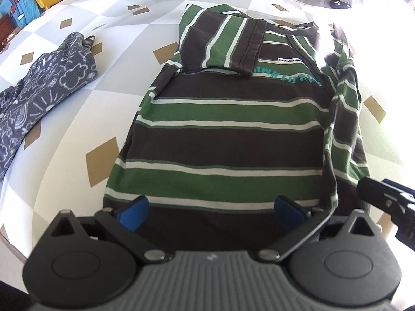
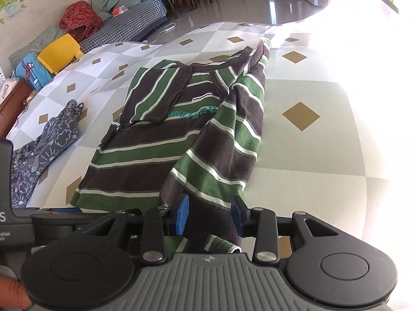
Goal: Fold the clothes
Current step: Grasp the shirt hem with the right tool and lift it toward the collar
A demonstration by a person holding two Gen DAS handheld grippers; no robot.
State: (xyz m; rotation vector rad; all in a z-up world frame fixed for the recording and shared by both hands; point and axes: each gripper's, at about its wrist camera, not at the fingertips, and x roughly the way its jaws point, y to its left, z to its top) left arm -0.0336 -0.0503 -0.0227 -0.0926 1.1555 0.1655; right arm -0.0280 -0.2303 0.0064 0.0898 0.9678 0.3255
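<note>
- Left claw (image 1: 211, 213) sat low at 6 o'clock in its own view, blue pads (image 1: 135, 213) spread wide apart over the bottom hem of the striped shirt (image 1: 223, 140). Couldn't tell if the pads actually touched the cloth, but nothing was pinched between them.
- Right claw (image 2: 210, 213) was clamped on the shirt's right edge, a bunch of green-and-brown fabric squeezed between its blue pads (image 2: 182, 215) with a bit of hem hanging out underneath.
- In the left view the right claw's black tip poked in at about 4 o'clock, right at the shirt's lower right corner.
- A bit of a hand (image 2: 11, 294) showed at 8 o'clock in the right view, next to the claw body.
- The shirt lay mostly flat on the checkered surface (image 1: 85, 108), hem near, collar far. Its right side was pulled up and folded inward into a long ridge running toward 12 o'clock.
- Further up, the left sleeve (image 1: 228, 44) was already folded across the chest, partly covering the teal lettering (image 1: 288, 76).
- Over at 9 o'clock, well apart from the shirt, a grey doodle-print garment (image 1: 44, 90) lay crumpled on the surface.
- Way back at 10-11 o'clock, a yellow chair (image 2: 61, 51) and a houndstooth sofa (image 2: 129, 27) with stuff piled on it.
</note>
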